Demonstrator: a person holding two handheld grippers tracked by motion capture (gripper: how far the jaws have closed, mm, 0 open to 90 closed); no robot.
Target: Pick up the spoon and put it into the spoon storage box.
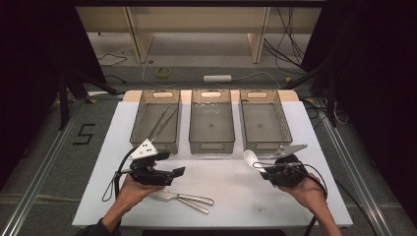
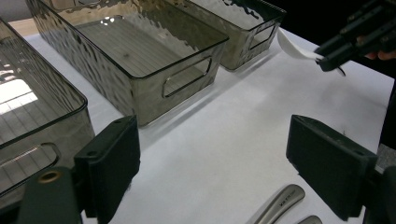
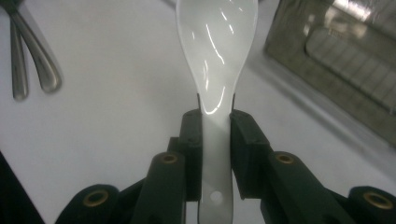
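Observation:
A white ceramic spoon (image 1: 251, 158) is held by its handle in my right gripper (image 1: 264, 167), bowl pointing toward the left, just above the white table (image 1: 231, 194). In the right gripper view the jaws are shut on the spoon's (image 3: 217, 56) handle, with the right gripper (image 3: 215, 126) above the tabletop. My left gripper (image 1: 172, 164) is open and holds nothing, at the front left of the table. In the left gripper view, the left gripper (image 2: 219, 158) spans bare table. Two metal cutlery pieces (image 1: 189, 199) lie just in front of it.
Three smoky clear bins stand in a row at the back: left bin (image 1: 142, 129) with long thin metal utensils (image 1: 161, 122), middle bin (image 1: 211, 142), right bin (image 1: 282, 123). The metal handles (image 3: 28, 60) lie left of the spoon. Floor cables and a tape roll (image 1: 163, 72) lie beyond.

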